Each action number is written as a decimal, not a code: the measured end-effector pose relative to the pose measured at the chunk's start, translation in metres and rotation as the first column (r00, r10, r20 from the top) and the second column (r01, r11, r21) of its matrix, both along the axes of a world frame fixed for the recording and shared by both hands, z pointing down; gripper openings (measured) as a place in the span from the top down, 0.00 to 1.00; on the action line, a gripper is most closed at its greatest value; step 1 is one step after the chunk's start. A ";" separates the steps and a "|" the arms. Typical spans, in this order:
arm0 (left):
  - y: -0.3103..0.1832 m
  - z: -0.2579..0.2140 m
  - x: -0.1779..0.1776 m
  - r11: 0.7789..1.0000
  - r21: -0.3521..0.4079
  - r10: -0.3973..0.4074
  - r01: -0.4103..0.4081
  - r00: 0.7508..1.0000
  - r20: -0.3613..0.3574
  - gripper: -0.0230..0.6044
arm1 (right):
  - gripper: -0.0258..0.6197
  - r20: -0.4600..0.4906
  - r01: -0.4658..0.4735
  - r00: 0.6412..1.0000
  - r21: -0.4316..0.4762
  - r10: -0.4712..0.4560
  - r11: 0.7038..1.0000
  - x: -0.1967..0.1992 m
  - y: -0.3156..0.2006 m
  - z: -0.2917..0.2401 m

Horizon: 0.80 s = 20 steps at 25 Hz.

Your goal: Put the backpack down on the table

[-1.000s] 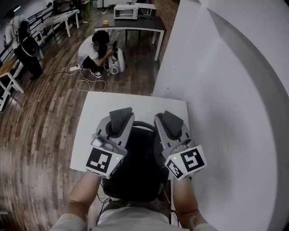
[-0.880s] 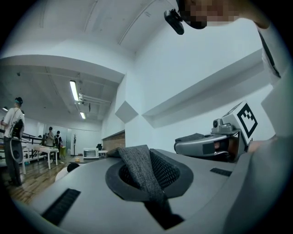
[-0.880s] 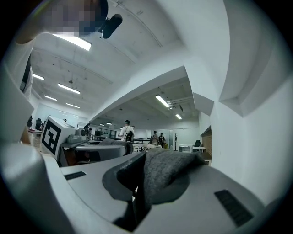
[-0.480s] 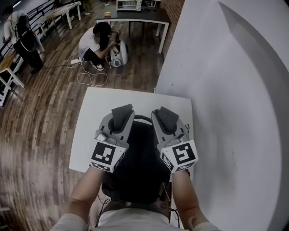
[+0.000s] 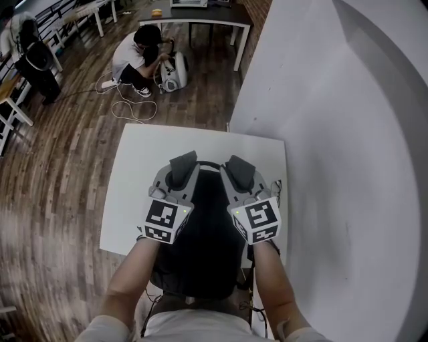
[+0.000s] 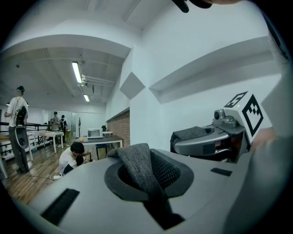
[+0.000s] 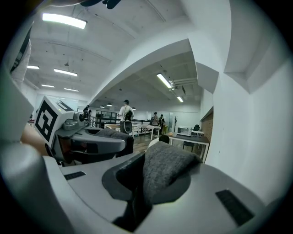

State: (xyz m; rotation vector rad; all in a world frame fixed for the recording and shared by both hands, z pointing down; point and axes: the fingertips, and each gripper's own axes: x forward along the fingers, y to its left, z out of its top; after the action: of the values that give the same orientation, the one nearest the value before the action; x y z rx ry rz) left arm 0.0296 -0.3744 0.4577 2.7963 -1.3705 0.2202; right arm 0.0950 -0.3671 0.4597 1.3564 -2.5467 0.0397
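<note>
A black backpack (image 5: 204, 227) hangs between my two grippers over the near edge of the white table (image 5: 144, 174). My left gripper (image 5: 182, 164) is shut on a grey shoulder strap (image 6: 143, 170), which bulges out between its jaws. My right gripper (image 5: 239, 166) is shut on the other grey strap (image 7: 167, 171) in the same way. The two grippers sit side by side, close together, pointing away from me. The backpack's top handle (image 5: 208, 163) shows as a loop between them. Its lower part is hidden by my arms and body.
A white wall (image 5: 334, 133) runs along the table's right edge. On the wooden floor beyond the table, a person (image 5: 137, 57) crouches by a white device (image 5: 172, 73), with cables (image 5: 127, 110) nearby. A dark table (image 5: 194, 13) stands further back, and another person (image 5: 27, 53) is at far left.
Both grippers have sunk toward the table with the backpack and moved a little forward over it. They still grip the straps.
</note>
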 end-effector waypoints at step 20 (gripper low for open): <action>-0.028 0.084 0.002 0.988 -0.157 0.014 -0.002 0.997 0.080 0.87 | 0.78 -0.106 -0.103 0.991 -0.223 0.080 0.969 0.014 -0.023 0.102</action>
State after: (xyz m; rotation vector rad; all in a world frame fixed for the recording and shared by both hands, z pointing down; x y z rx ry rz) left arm 0.0315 -0.4021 0.5418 2.6912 -1.2953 0.4269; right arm 0.1087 -0.3902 0.5619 1.3500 -2.3169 0.2693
